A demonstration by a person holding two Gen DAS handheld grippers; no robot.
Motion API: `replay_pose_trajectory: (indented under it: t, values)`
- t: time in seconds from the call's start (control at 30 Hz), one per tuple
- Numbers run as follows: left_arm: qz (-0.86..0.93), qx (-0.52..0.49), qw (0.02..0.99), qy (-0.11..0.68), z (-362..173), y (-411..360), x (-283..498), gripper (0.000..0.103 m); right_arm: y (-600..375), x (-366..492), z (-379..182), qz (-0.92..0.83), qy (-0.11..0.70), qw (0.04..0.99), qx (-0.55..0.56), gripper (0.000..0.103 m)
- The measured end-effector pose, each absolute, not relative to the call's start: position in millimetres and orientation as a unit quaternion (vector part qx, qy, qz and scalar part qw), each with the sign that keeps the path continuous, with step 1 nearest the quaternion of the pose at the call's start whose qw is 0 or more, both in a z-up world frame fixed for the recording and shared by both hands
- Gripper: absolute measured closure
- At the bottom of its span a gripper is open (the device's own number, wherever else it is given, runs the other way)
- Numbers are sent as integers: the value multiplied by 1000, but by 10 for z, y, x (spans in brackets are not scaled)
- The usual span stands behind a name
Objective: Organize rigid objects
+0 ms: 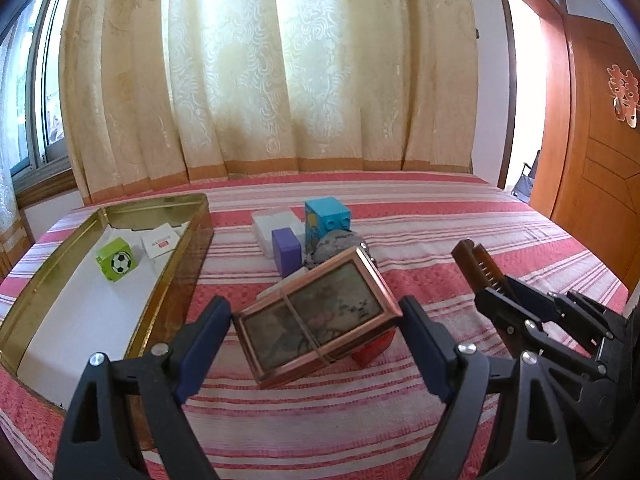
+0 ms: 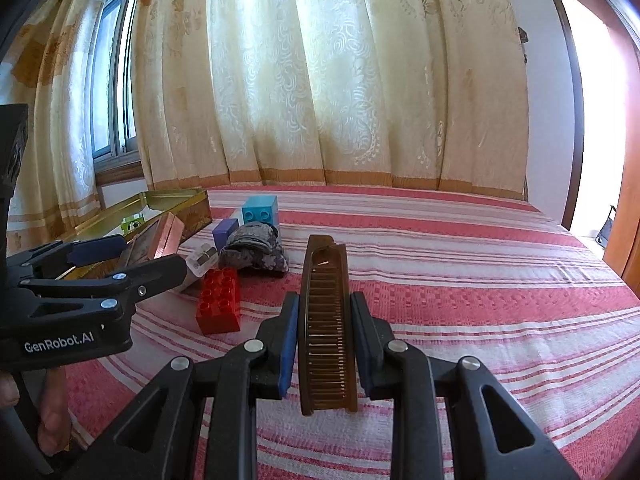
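Note:
My left gripper [image 1: 314, 309] is shut on a copper-framed picture box [image 1: 316, 326], holding it tilted above the striped bedspread [image 1: 440, 220]. From the right wrist view the same box [image 2: 160, 236] sits in the left gripper [image 2: 147, 253] beside the gold tin [image 2: 176, 200]. My right gripper [image 2: 325, 301] is shut on a brown comb [image 2: 326, 312], teeth facing up, its tip pointing away. In the left wrist view the comb [image 1: 478, 264] and right gripper [image 1: 496, 296] are at the right. The open gold tin [image 1: 176, 280] holds a green football cube [image 1: 116, 264] and a white card [image 1: 162, 242].
On the bed past the held box lie a purple block [image 1: 286, 250], a blue brick [image 1: 326, 220], a white box [image 1: 272, 224], a grey cloth bundle [image 1: 332, 246] and a red brick [image 2: 220, 300]. A curtain hangs behind the bed. A wooden door [image 1: 600, 160] stands at the right.

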State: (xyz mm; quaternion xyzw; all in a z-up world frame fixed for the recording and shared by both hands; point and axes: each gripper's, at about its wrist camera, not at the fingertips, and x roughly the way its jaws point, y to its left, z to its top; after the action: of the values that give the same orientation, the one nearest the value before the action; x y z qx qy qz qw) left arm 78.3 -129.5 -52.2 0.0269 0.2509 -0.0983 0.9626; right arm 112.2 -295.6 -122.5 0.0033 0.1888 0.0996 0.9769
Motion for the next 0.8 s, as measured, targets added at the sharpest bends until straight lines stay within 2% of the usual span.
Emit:
replay_pose_trajectory:
  t: [0.8]
  values:
    - [-96,36,972,210,-479,-1308,641,17,-2986,1011,-1209,98,145,984,9,76]
